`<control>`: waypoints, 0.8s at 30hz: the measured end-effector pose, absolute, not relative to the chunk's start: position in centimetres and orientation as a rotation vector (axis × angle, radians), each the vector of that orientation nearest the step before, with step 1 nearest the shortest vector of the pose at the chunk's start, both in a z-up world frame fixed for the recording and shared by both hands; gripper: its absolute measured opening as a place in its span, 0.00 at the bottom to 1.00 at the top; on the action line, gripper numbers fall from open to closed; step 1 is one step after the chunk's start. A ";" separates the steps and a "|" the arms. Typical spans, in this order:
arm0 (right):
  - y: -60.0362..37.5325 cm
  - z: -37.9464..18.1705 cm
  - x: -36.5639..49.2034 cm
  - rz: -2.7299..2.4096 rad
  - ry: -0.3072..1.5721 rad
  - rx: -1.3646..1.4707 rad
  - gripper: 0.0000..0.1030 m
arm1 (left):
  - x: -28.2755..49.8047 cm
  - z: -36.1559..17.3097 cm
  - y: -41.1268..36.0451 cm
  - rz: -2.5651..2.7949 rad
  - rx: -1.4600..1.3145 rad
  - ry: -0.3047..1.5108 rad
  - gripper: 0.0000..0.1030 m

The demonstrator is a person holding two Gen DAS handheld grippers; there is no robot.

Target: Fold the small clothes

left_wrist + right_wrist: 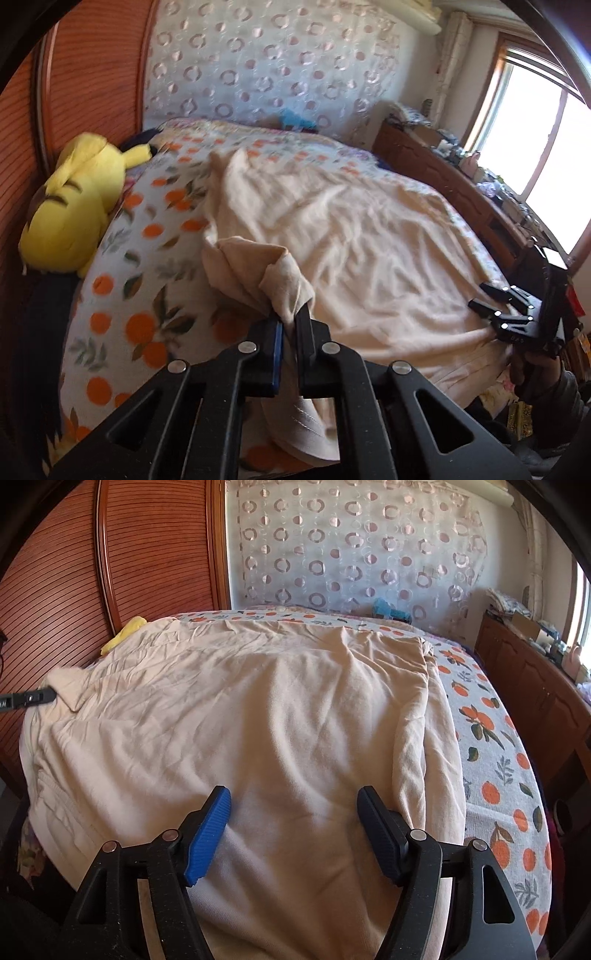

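Pinching a bunched sleeve end (273, 273), the left gripper (290, 325) is clamped shut on it near the bed's left edge. The right gripper (293, 834) is held wide open and empty over the cream sweatshirt (258, 709), which lies spread across the orange-print bedspread (495, 746). The sleeve should be carried flat across the body, kept taut against bunching. The knit looks soft, limp and creased. A yellow plush toy (74, 206) rests by the ribbed wooden headboard (155, 554).

Yellow plush toy (70, 206) against wooden headboard (110, 554); orange-print bedspread (491, 746); circle-patterned curtain (351, 546); cluttered cabinet (454, 181).
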State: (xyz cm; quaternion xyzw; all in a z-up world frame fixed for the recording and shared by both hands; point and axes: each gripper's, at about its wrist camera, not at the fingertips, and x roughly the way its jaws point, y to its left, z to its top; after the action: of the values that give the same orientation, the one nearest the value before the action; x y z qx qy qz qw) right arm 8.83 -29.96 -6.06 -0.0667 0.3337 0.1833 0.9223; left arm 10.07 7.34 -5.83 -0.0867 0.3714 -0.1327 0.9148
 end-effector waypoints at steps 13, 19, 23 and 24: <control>-38.3 -3.9 6.8 0.298 0.673 0.000 0.71 | 15.0 -0.5 -7.2 -0.575 -0.023 0.726 0.06; -42.7 -3.3 5.1 0.225 0.646 0.051 0.71 | 15.6 -0.5 -16.7 -0.742 0.076 0.776 0.06; -44.8 -3.0 4.1 0.192 0.637 0.073 0.71 | 14.7 0.1 -20.6 -0.814 0.100 0.788 0.06; -44.9 -3.0 3.9 0.187 0.639 0.075 0.71 | 14.5 0.1 -21.3 -0.819 0.106 0.794 0.06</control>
State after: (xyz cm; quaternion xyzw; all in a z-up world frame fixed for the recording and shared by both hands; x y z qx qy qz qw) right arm 3.91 -44.95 -3.03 0.0367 0.3134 0.0920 0.9445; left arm 14.51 -21.26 0.14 0.0503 0.3755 -0.3876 0.8404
